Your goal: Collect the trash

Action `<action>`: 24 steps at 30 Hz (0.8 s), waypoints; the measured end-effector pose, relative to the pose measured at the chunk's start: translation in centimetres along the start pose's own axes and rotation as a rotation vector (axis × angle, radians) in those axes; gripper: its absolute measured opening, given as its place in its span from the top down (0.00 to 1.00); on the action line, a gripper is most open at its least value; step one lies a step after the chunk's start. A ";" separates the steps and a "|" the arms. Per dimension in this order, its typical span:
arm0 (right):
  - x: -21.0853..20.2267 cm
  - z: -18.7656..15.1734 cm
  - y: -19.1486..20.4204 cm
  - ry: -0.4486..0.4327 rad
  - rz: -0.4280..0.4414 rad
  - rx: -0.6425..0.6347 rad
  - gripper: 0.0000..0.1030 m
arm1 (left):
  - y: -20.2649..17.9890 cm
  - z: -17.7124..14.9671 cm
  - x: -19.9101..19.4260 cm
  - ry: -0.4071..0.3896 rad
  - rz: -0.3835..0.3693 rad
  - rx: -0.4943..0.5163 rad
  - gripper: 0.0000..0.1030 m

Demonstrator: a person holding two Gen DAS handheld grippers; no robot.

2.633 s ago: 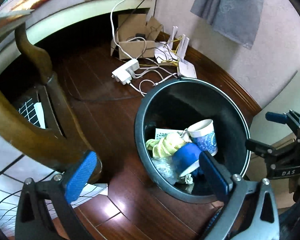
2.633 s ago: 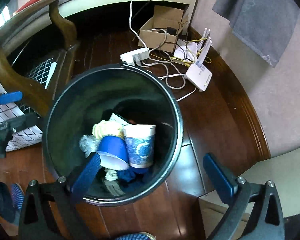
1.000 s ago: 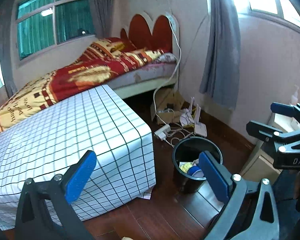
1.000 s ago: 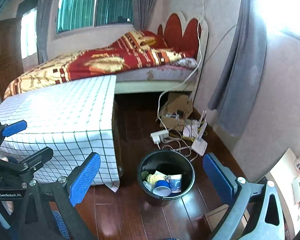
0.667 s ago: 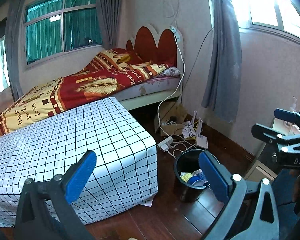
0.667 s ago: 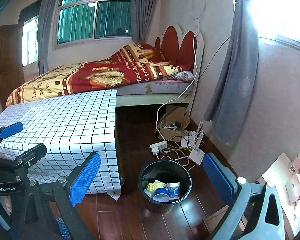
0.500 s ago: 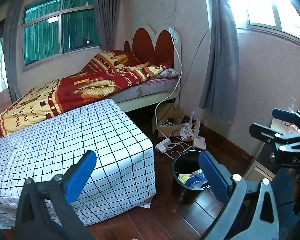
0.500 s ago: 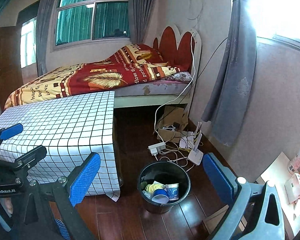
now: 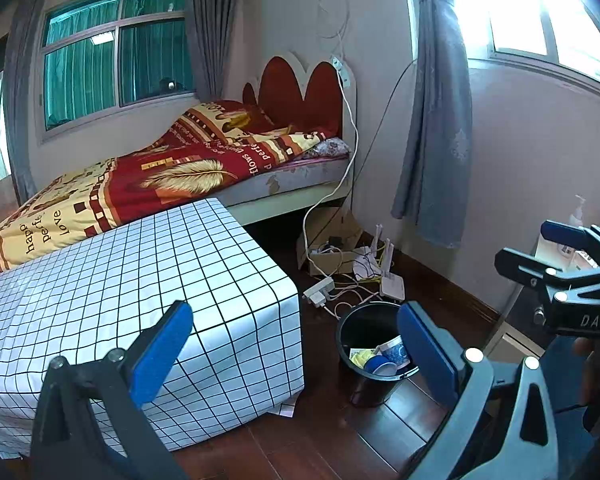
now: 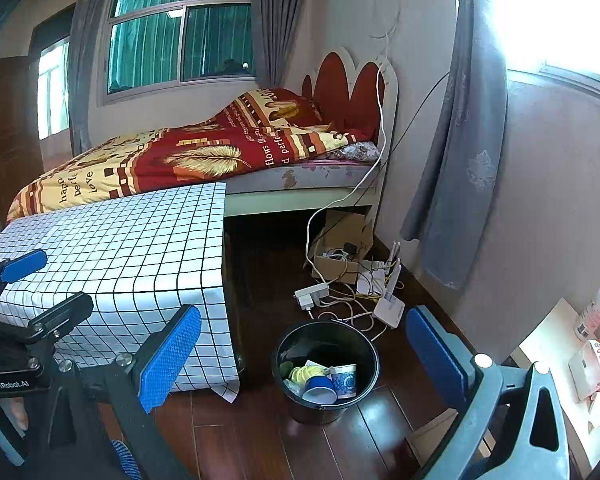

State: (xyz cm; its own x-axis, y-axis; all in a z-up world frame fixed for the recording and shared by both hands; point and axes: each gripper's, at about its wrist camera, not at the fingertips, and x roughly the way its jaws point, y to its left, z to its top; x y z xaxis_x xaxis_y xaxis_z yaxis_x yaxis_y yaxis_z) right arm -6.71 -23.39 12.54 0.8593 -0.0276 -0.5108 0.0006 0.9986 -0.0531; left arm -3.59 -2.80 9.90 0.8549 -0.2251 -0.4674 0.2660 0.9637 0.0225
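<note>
A black trash bin [image 9: 354, 364] [image 10: 328, 406] stands on the dark wood floor beside the checked table. Inside it lie two blue-and-white paper cups [image 10: 344, 380], a blue cup bottom [image 10: 318, 390] and yellow crumpled trash [image 10: 304, 374]. My left gripper [image 9: 294, 350] is open and empty, held high and well back from the bin. My right gripper [image 10: 304, 360] is open too, nothing between its blue pads. Each gripper shows in the other's view: the right one [image 9: 560, 256] at the right edge, the left one [image 10: 40, 284] at the left edge.
A table under a white checked cloth [image 9: 120, 280] stands left of the bin. Behind it is a bed with a red and yellow blanket [image 10: 204, 152]. A power strip [image 10: 310, 294], cables, a router [image 10: 388, 308] and a cardboard box [image 10: 340, 256] lie on the floor behind the bin.
Both grippers rose from right over the bin to a high, far view of the room. Over the last second the view barely shifted. Both stayed open.
</note>
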 end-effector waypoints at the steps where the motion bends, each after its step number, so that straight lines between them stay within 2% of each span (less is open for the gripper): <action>1: -0.1 0.0 0.0 -0.001 0.001 0.000 0.00 | 0.0 0.0 0.0 -0.001 -0.001 0.001 0.00; 24: 0.0 0.1 0.1 0.002 0.003 -0.001 0.00 | -0.2 0.4 -0.2 0.004 -0.013 0.009 0.00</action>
State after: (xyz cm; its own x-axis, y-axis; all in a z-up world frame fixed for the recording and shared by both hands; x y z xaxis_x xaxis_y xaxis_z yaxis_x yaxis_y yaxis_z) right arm -6.72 -23.33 12.61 0.8581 -0.0248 -0.5129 -0.0024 0.9986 -0.0523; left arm -3.66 -2.98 10.33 0.8495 -0.2372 -0.4713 0.2814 0.9593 0.0244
